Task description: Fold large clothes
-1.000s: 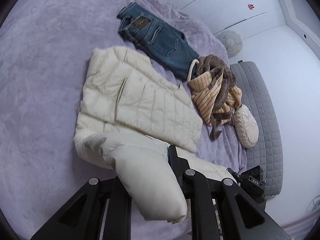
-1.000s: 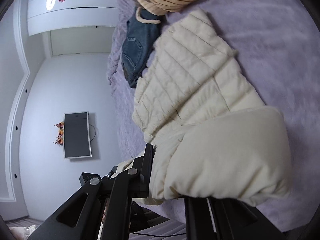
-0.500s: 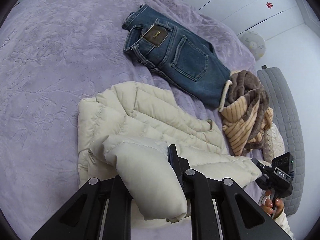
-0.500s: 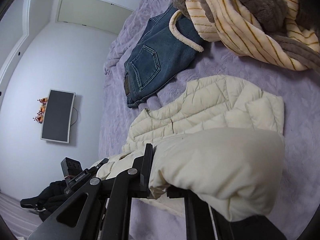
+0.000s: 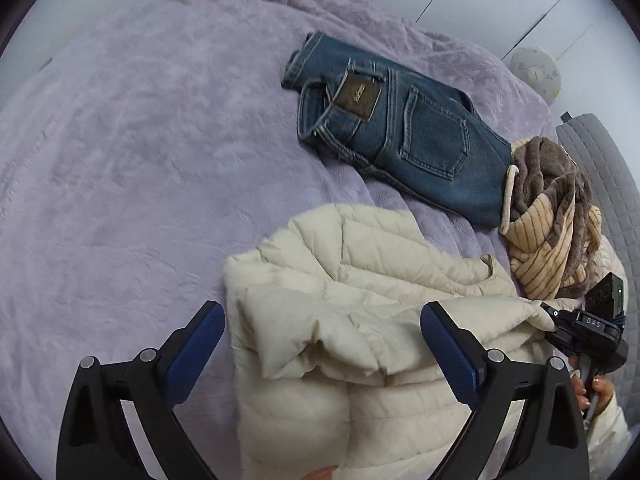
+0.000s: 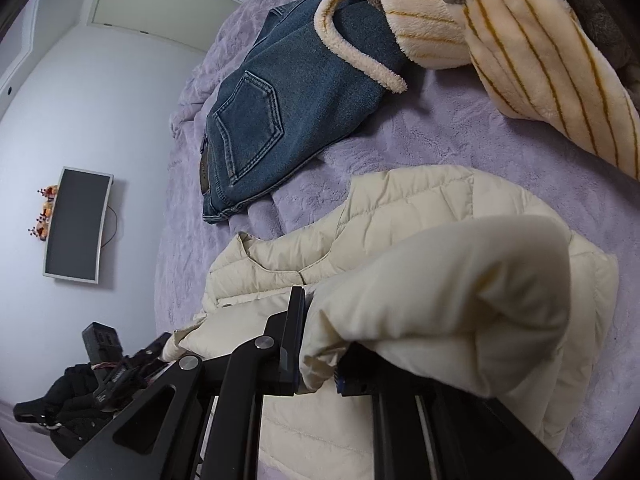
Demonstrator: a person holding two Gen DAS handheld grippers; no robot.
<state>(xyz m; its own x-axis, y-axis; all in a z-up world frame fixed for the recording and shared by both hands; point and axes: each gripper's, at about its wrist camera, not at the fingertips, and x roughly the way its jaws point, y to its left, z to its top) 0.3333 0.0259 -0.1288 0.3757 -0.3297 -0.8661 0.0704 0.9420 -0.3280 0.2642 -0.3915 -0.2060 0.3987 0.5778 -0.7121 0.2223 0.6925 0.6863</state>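
Observation:
A cream quilted puffer jacket [image 5: 360, 280] lies folded over on the purple bed cover [image 5: 120, 160]. My left gripper [image 5: 320, 332] is open just above the jacket's folded edge, its blue-padded fingers [image 5: 200, 340] apart on either side of the fabric and holding nothing. My right gripper [image 6: 320, 360] is shut on a thick fold of the jacket [image 6: 440, 280], which bulges over its fingers and hides the right one. The right gripper also shows at the right edge of the left wrist view [image 5: 592, 328].
Folded blue jeans [image 5: 400, 136] lie beyond the jacket. A brown and cream striped fleece garment [image 5: 552, 232] is heaped at the right, touching the jeans [image 6: 280, 120]. A grey quilted headboard [image 5: 600, 160] is at the far right. A wall screen [image 6: 76, 224] hangs on the wall.
My left gripper has opened and let go of the jacket fold, which now lies on the jacket. The right gripper has carried its fold further over the jacket.

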